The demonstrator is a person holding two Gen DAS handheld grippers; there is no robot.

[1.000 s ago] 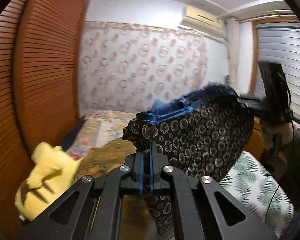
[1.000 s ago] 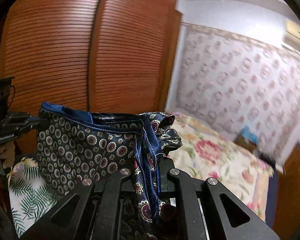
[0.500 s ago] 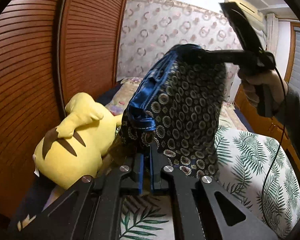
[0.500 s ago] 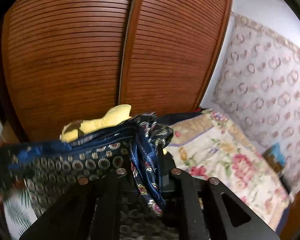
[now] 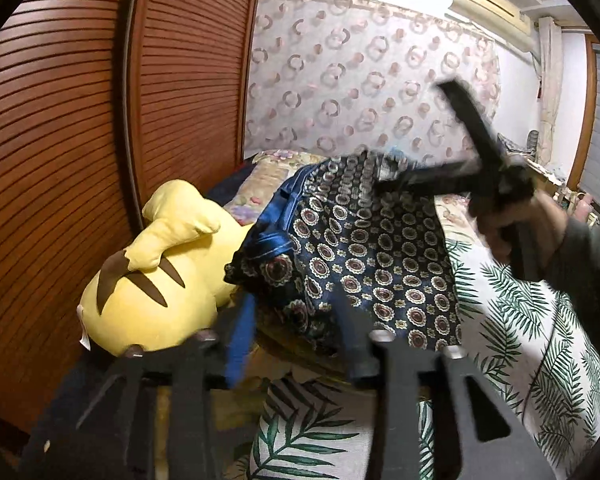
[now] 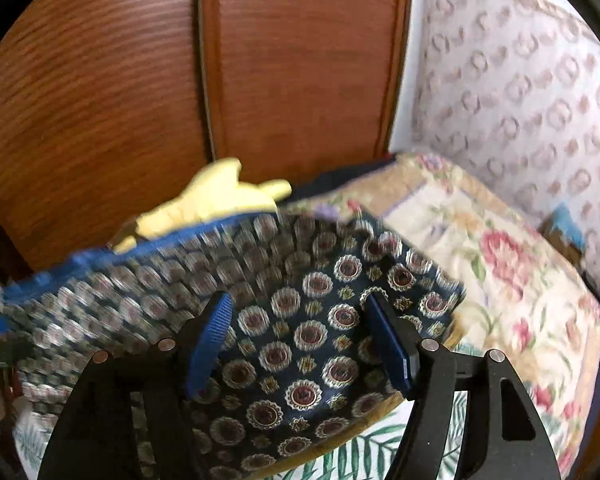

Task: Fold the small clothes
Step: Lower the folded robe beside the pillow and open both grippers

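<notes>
I have both tongs opening: the left tongs (image 5: 296, 344) and the right tongs (image 6: 304, 340) stand apart, the patterned shorts (image 5: 364, 248) between the pads but unclamped. The shorts lie slumped just beside the yellow plush toy (image 5: 156, 280), partly over the leaf-print cover (image 5: 520, 340). My worry: the slippery cloth bunches against the plush toy, or snags on a pad (image 6: 212, 340), so it lands creased.

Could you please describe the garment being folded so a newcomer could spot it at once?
Start at the louvred wooden wardrobe doors; below them lies a yellow plush toy. Beside it lies the garment: dark navy, with round medallions and a bright blue hem, unlike the leaf-print cover.
</notes>
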